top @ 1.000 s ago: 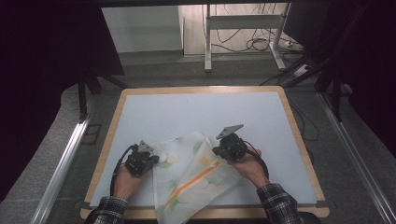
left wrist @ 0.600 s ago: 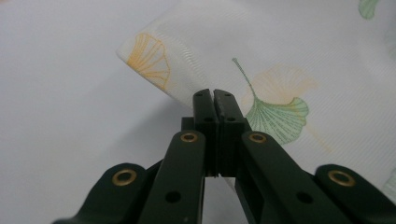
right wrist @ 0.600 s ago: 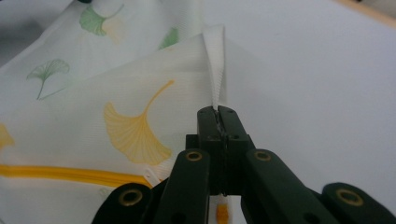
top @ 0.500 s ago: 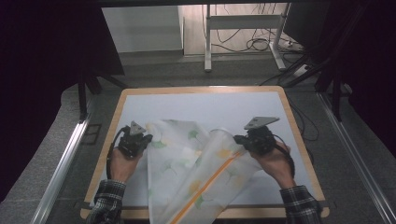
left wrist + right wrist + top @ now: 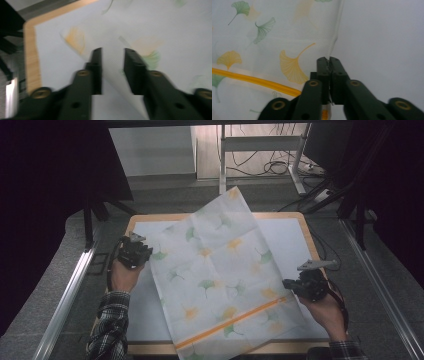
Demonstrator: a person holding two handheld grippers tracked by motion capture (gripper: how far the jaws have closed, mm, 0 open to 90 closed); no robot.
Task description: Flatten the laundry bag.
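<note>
While cloth (image 5: 220, 270) spreads, wood-rimmed table (image 5: 292, 237) partly covered.

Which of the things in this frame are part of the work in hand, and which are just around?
In the job:
- leaf-print cloth, spread across the table
- left gripper, jaws apart, cloth edge between them
- right gripper, pinching the cloth's edge
- white table mat

Just around:
- cables on the floor
- metal stand leg
</note>
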